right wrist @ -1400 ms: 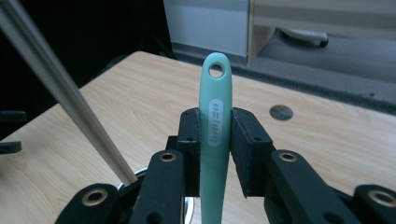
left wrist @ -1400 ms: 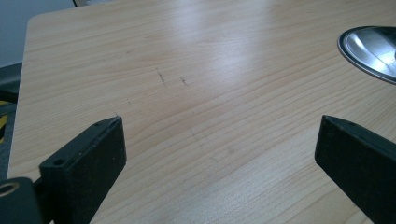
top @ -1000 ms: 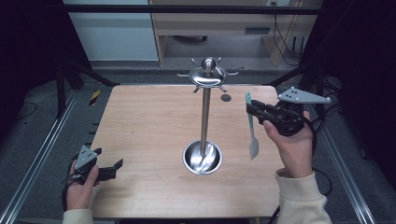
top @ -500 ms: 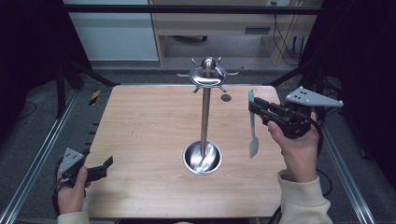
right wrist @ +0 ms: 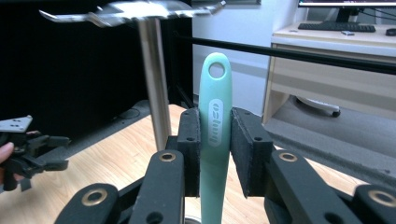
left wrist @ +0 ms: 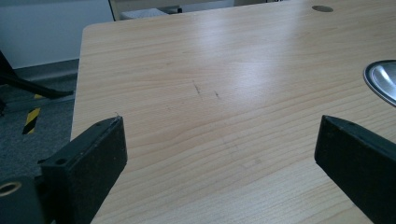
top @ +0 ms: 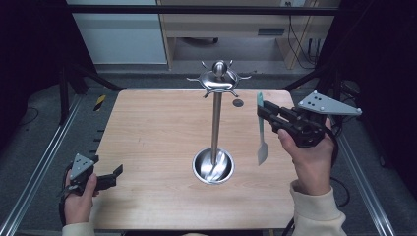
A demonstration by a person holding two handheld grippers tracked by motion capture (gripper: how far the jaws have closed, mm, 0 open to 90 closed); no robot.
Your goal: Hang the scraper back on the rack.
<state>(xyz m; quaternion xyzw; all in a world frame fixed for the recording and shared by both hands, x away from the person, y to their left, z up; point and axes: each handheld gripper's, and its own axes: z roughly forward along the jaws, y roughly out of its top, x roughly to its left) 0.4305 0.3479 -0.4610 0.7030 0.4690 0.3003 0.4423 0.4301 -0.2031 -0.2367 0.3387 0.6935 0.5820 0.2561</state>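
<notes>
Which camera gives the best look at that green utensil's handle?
The right gripper view: the handle stands up close between the right gripper's jaws, hanging hole and embossed lettering clear. The high view shows the whole utensil hanging from that gripper, small and thin.

The stand (top: 215, 123) sits mid-table (top: 147, 147). Right of the stand: right gripper (top: 265, 112) holding a utensil (top: 260, 130). Left gripper (top: 117, 172): front-left of it.

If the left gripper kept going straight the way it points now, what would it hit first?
Probably nothing soon: the open left gripper faces bare table. The stand's round base sits off to one side, likely just missed.
</notes>
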